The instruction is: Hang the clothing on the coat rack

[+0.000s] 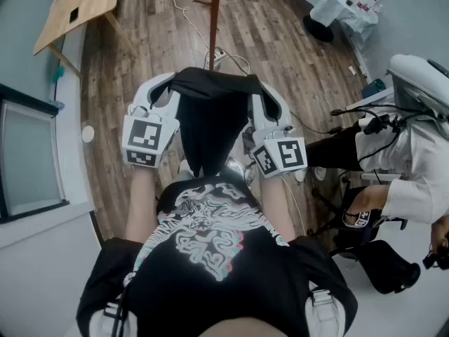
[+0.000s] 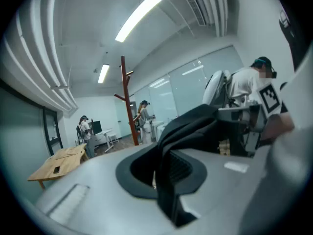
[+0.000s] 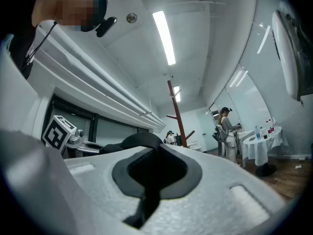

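Brown wooden floor (image 1: 140,62) below, with red-brown coat rack (image 1: 213,20) upright ahead, well apart from everything held. Black clothing (image 1: 210,125) stretched between both tools, hanging down from them in front of the person. Left hand-held gripper (image 1: 168,86) clamped on one edge of it, right hand-held gripper (image 1: 256,93) pinched tight on the other.
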Motion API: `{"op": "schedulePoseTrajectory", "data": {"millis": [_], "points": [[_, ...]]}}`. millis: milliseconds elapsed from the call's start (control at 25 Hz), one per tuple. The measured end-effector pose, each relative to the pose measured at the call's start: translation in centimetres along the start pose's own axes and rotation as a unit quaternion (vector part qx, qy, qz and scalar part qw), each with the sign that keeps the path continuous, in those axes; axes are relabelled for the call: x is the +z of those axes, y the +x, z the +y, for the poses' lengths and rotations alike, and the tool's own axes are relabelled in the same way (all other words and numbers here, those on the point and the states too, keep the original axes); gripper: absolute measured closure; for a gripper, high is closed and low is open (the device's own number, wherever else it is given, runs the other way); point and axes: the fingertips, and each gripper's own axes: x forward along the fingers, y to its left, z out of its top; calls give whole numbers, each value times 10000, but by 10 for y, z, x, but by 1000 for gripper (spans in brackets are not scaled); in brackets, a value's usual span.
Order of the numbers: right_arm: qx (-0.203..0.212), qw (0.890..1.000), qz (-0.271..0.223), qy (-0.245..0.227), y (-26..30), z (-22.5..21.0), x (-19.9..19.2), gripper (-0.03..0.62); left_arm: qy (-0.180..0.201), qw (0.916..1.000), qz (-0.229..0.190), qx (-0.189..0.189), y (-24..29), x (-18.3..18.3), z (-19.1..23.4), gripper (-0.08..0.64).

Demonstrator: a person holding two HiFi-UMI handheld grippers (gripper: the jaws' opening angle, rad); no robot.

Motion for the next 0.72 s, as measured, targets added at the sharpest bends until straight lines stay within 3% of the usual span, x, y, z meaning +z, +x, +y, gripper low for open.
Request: {"op": "schedulePoseTrajectory", "data": {"millis": [280,720], "points": [[-107,9999,7,-15,-15,12,-2,591,8,9999,-69,-136,-21,-5,-12,553],[86,9999,-85,99,-15,10,4,591,119,9999,-105,64,-20,7,-9,553]]}}
